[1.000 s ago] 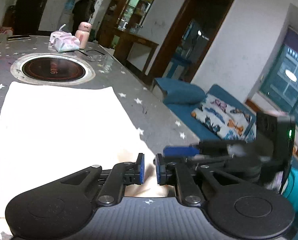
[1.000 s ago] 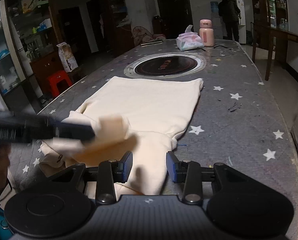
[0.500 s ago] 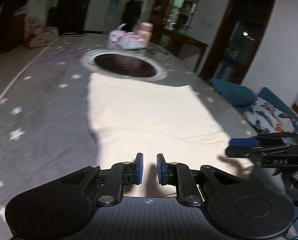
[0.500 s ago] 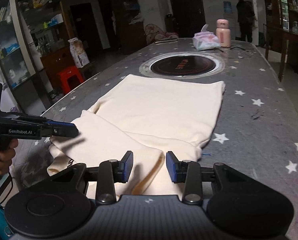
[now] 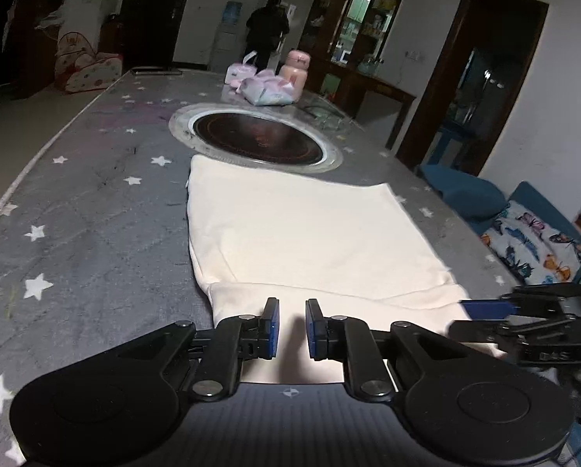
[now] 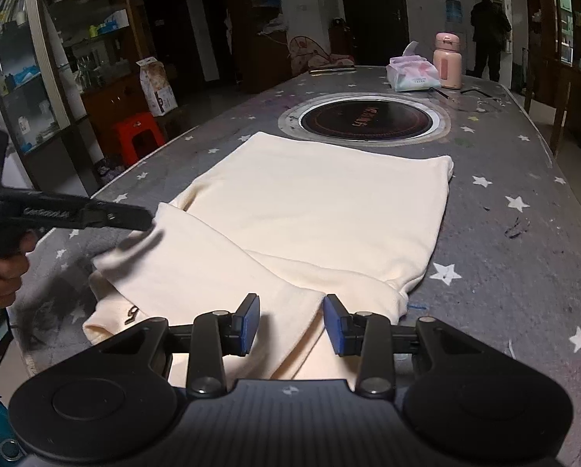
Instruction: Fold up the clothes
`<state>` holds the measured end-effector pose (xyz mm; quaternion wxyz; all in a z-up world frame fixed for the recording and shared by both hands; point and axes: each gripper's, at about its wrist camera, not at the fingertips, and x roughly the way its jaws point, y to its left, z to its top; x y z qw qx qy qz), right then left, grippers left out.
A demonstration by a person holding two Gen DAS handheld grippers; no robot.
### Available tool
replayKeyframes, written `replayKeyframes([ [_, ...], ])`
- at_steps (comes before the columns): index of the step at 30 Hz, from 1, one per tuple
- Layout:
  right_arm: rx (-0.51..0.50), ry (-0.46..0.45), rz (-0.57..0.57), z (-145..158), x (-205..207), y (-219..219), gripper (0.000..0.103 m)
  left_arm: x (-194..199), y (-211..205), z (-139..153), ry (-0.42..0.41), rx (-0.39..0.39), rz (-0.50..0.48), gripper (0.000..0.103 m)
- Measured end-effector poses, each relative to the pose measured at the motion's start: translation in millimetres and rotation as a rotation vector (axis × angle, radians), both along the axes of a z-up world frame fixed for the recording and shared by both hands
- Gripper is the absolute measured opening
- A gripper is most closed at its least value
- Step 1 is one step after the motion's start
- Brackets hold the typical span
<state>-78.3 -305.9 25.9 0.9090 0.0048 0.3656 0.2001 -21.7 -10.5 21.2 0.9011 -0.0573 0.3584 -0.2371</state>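
The cream garment [image 6: 321, 210] lies flat on the grey star-printed table [image 6: 523, 233], in the middle part toward the near edge. Its far hem almost reaches the round black cooktop [image 6: 368, 118] set into the table. One sleeve is folded across the near part of the garment, from the left side toward the right.

The left gripper [image 5: 289, 329] hangs over the near edge of the garment. Its fingers have only a narrow gap between them and nothing is pinched there. The right gripper [image 6: 291, 325] is over the folded sleeve near the near edge; its fingers are spread a little wider and they do not hold the cloth.

In the right wrist view a hand [image 6: 2, 272] holds the left gripper at the left edge of the table.

Near the far edge stand a tissue pack [image 6: 413, 74] and a pink bottle [image 6: 448, 60], just beside each other.
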Motion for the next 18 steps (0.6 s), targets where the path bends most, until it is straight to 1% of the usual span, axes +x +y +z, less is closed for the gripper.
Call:
replayKeyframes([
  [2, 0.0, 0.01, -0.006, -1.9, 0.6, -1.5, 0.036, 8.5, 0.6, -8.7, 0.025, 0.015, 0.026, 0.016],
  [5, 0.0, 0.019, -0.018, -4.0, 0.4, -4.2, 0.034, 10.7, 10.1, -12.8, 0.043, -0.013, 0.049, 0.015],
  [7, 0.003, 0.024, -0.022, -4.9, 1.8, -4.6, 0.023, 9.0, 12.0, -11.0, 0.028, -0.007, 0.056, 0.015],
  [8, 0.0, 0.027, -0.021, -5.4, 2.7, -3.9, 0.021, 8.2, 12.1, -10.8, 0.022, 0.0, 0.059, 0.015],
  [10, -0.015, 0.027, -0.018, -6.2, 4.6, -1.5, 0.012, 7.4, 13.0, -11.3, 0.015, 0.005, 0.068, 0.016],
  [13, -0.024, -0.009, -0.015, 0.5, 3.7, 0.9, 0.008, 8.2, 16.5, -12.4, 0.013, 0.018, 0.099, 0.015],
  [15, -0.025, -0.059, -0.011, 11.4, 1.2, 2.8, 0.004, 7.7, 19.3, -13.8, 0.019, 0.013, 0.112, 0.015],
  [16, -0.023, -0.081, -0.009, 16.7, 0.4, 3.5, 0.004, 7.1, 20.2, -14.6, 0.019, 0.014, 0.117, 0.016],
  [18, -0.036, -0.079, -0.02, 17.8, 4.2, 3.5, 0.004, 5.6, 21.4, -16.0, 0.015, 0.015, 0.126, 0.016],
])
